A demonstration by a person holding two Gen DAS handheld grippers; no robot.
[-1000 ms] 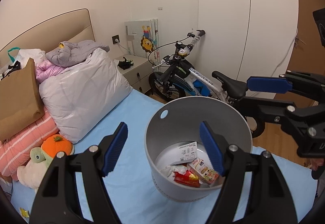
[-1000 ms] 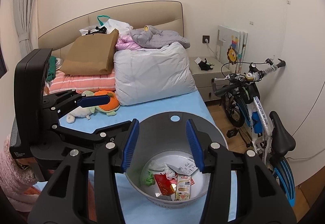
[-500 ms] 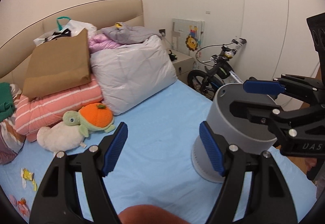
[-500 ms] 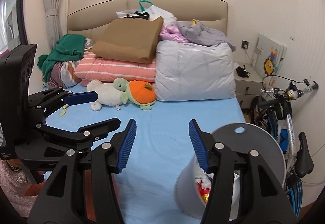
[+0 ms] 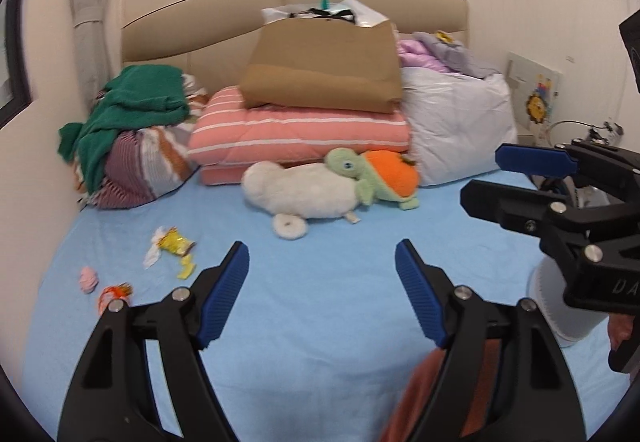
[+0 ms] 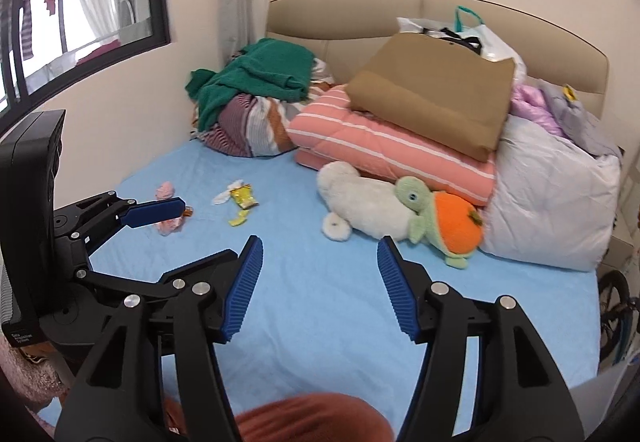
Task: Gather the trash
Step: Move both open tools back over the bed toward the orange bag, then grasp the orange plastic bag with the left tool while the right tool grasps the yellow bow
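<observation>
Both grippers are heading for the wrappers (image 5: 172, 248) lying on the bed (image 5: 320, 306) at the frame's left. The left gripper (image 5: 322, 294) is opening, nothing between its jaws; the right gripper (image 6: 318, 288) is likewise opening empty, both angled downward. Next, one needs lowering over a wrapper. The bin (image 5: 560, 306) is standing at the right edge.

The left gripper (image 5: 322, 282) is hanging over the blue bed (image 5: 320, 322), its jaws opening with nothing between them. A yellow wrapper (image 5: 174, 245), a pink scrap (image 5: 88, 279) and an orange wrapper (image 5: 114, 292) are lying left of it, near one another.
</observation>
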